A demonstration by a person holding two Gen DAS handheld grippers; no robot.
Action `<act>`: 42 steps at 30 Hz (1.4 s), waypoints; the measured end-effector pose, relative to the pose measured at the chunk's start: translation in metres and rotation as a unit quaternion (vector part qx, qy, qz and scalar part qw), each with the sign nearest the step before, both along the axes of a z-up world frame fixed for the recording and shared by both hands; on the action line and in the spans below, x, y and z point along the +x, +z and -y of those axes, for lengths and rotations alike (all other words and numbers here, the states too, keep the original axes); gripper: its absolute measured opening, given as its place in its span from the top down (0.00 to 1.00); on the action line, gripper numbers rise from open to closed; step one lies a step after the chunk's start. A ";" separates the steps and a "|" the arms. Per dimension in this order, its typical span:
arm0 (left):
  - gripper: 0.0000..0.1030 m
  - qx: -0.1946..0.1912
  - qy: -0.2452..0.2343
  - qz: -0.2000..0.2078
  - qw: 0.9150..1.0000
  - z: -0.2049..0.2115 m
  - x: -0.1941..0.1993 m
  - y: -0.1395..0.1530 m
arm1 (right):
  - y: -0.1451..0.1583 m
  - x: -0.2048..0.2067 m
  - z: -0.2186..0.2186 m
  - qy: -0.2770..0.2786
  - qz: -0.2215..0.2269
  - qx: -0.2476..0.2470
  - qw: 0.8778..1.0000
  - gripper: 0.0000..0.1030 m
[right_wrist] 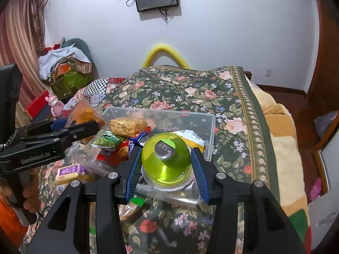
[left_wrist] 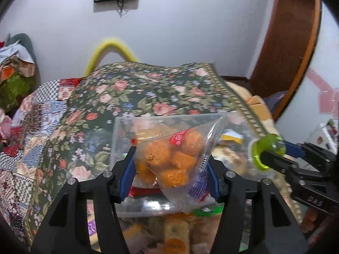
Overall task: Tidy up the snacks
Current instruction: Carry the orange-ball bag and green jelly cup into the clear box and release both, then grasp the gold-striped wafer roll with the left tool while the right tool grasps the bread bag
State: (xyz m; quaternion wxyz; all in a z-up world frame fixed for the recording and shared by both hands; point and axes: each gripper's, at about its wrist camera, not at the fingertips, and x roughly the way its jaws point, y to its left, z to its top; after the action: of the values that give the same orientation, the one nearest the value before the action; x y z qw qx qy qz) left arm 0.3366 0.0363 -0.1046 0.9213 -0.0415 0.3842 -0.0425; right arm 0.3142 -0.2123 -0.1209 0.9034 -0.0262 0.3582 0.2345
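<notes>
Both tools carry snacks above a bed covered with a dark green floral blanket (right_wrist: pixel 190 91). The left tool (left_wrist: pixel 171 167) has its blue pads (left_wrist: pixel 126 174) pressed on either side of a clear plastic bag of round orange puffed snacks (left_wrist: pixel 173 156), which bears a small red label and hangs tilted between them. The right tool (right_wrist: pixel 167 167) clamps a translucent green jelly cup with a dark round label (right_wrist: pixel 166 160), its wide clear rim toward the camera; in the left wrist view the same cup (left_wrist: pixel 266 154) appears edge-on at the right, well apart from the orange bag.

Beneath both tools sits a clear rectangular plastic box (right_wrist: pixel 208 131) resting on the blanket. Inside it lie a packet of pale yellow puffed pieces (right_wrist: pixel 127 126), a green pea packet (right_wrist: pixel 108 140), a yellow-and-white packet (right_wrist: pixel 192 138) and red wrappers. Beside the box, toward the left, a purple-labelled yellow packet (right_wrist: pixel 70 172) lies on the blanket. A yellow padded arch (right_wrist: pixel 165 53) rises behind the bed against the white wall.
</notes>
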 end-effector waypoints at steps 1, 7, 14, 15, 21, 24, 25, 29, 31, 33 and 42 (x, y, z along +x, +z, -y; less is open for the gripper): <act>0.44 0.004 0.004 -0.002 1.000 -0.002 0.003 -0.004 | -0.002 0.002 0.000 0.000 -0.002 -0.001 1.000 0.57; 0.41 0.009 0.009 -0.021 1.000 -0.008 0.013 -0.025 | -0.024 0.019 -0.001 -0.009 -0.027 -0.013 1.000 0.57; 0.31 0.007 -0.013 -0.028 0.999 -0.002 0.010 -0.030 | -0.034 0.021 -0.004 -0.008 -0.034 -0.035 0.999 0.57; 0.30 0.011 -0.016 -0.032 0.999 0.000 0.009 -0.030 | -0.034 0.021 -0.004 -0.007 -0.035 -0.037 0.999 0.57; 0.25 0.022 -0.023 -0.049 0.998 0.005 0.000 -0.032 | -0.027 0.017 -0.001 -0.009 -0.034 -0.030 0.999 0.56; 0.24 0.005 -0.024 -0.050 0.998 0.001 -0.007 -0.027 | -0.022 0.012 0.001 -0.009 -0.033 -0.027 0.999 0.51; 0.24 -0.002 -0.025 -0.049 0.998 0.000 -0.010 -0.024 | -0.020 0.010 0.001 -0.009 -0.032 -0.026 0.999 0.50; 0.22 -0.008 -0.026 -0.039 0.999 -0.003 -0.020 -0.009 | -0.009 -0.002 0.004 -0.006 -0.023 -0.020 1.000 0.47; 0.22 -0.008 -0.024 -0.032 0.999 -0.004 -0.025 -0.001 | -0.005 -0.006 0.005 -0.004 -0.020 -0.015 1.000 0.45; 0.22 -0.013 -0.022 -0.024 0.999 -0.007 -0.032 0.008 | 0.000 -0.013 0.004 -0.001 -0.014 -0.014 1.000 0.45; 0.17 -0.003 -0.010 -0.007 1.000 -0.032 -0.070 0.028 | 0.010 -0.038 -0.002 0.015 -0.008 -0.007 1.000 0.36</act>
State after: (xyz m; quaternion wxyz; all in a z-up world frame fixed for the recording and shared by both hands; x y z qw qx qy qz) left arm 0.2669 0.0682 -0.0769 0.9180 -0.0411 0.3910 -0.0527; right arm 0.2759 -0.2102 -0.1113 0.8967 -0.0356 0.3665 0.2455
